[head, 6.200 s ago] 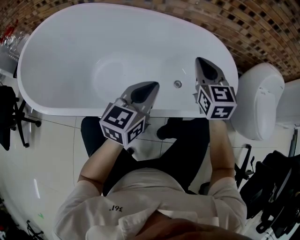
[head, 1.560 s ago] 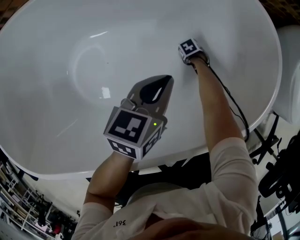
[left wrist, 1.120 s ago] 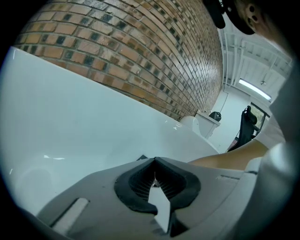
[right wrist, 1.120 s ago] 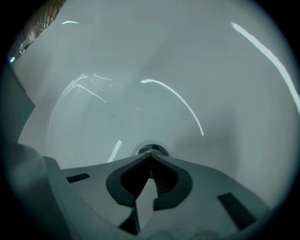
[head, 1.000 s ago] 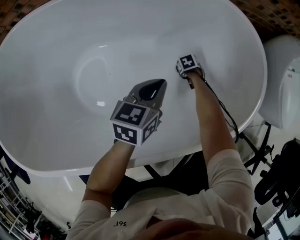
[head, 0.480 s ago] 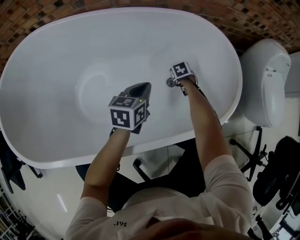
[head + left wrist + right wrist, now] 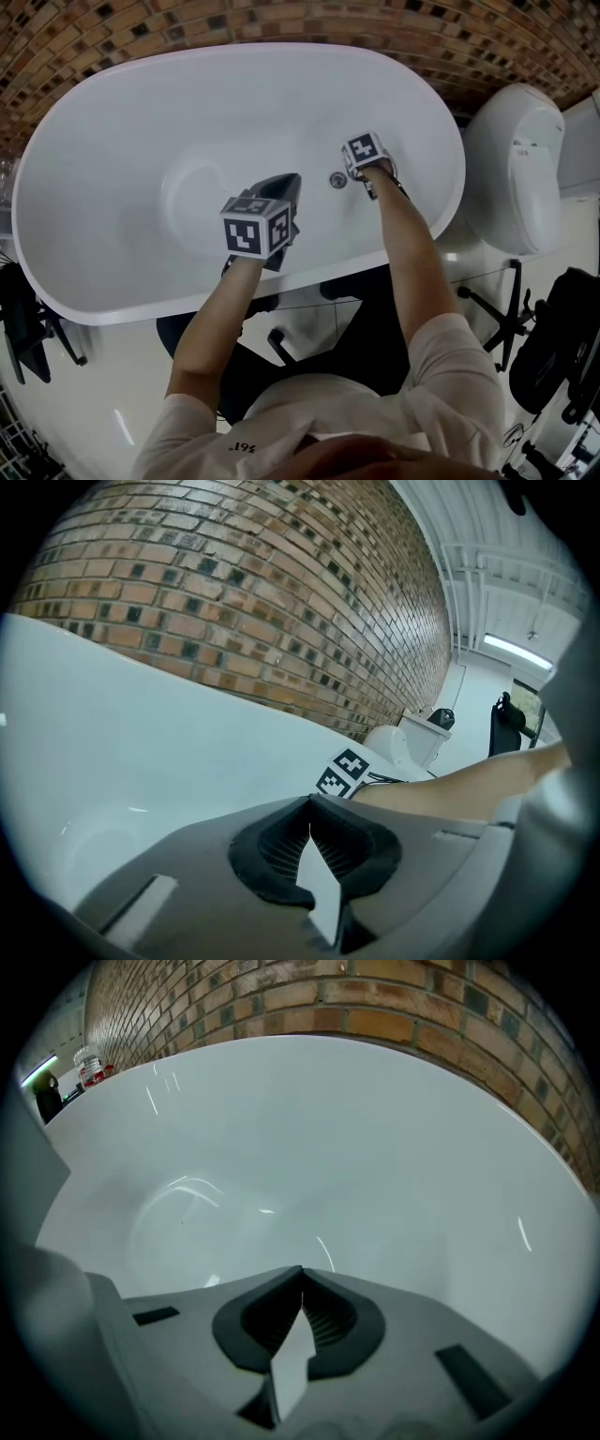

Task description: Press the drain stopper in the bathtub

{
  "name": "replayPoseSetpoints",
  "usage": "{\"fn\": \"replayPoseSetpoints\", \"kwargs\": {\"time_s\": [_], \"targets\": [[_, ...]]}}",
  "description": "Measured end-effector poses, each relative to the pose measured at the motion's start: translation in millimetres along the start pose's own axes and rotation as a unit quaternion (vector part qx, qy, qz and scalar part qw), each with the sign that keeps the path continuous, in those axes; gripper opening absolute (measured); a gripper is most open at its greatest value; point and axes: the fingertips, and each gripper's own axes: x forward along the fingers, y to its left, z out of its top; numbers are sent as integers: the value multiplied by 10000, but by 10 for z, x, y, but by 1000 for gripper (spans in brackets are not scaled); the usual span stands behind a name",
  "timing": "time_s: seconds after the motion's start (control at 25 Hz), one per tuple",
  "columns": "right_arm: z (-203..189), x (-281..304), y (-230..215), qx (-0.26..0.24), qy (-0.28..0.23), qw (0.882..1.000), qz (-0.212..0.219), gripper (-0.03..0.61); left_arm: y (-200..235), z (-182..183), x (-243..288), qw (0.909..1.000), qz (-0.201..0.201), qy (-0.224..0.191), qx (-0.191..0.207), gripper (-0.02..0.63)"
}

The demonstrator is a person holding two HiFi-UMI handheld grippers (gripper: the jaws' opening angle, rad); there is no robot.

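Observation:
The white oval bathtub (image 7: pixel 112 159) fills the head view. Its small round metal drain stopper (image 7: pixel 337 180) sits on the tub floor toward the right end. My right gripper (image 7: pixel 302 1269) is shut and holds nothing; in the head view its marker cube (image 7: pixel 364 153) hovers just right of the stopper and hides the jaws. The stopper does not show in the right gripper view. My left gripper (image 7: pixel 287 180) is shut and empty, over the tub floor left of the stopper. In the left gripper view its closed tips (image 7: pixel 310 799) point toward the right marker cube (image 7: pixel 342 772).
A brown brick wall (image 7: pixel 281 23) runs behind the tub. A white toilet (image 7: pixel 514 169) stands to the right of it. Black chair bases (image 7: pixel 497 309) and dark gear (image 7: pixel 28 319) sit on the tiled floor near the tub's front rim (image 7: pixel 309 281).
The right gripper, which covered the stopper a second ago, has drawn back to the right, so the stopper now shows beside its cube. The head view has pulled back. The left gripper stays shut.

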Motion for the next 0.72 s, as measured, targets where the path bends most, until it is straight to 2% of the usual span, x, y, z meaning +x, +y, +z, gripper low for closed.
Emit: {"fn": "replayPoseSetpoints", "kwargs": {"time_s": [0.72], "targets": [[73,-557,-61,-1,-351,9994,-51,12,-367,215,-353,9993,-18,-326,163,8]]}}
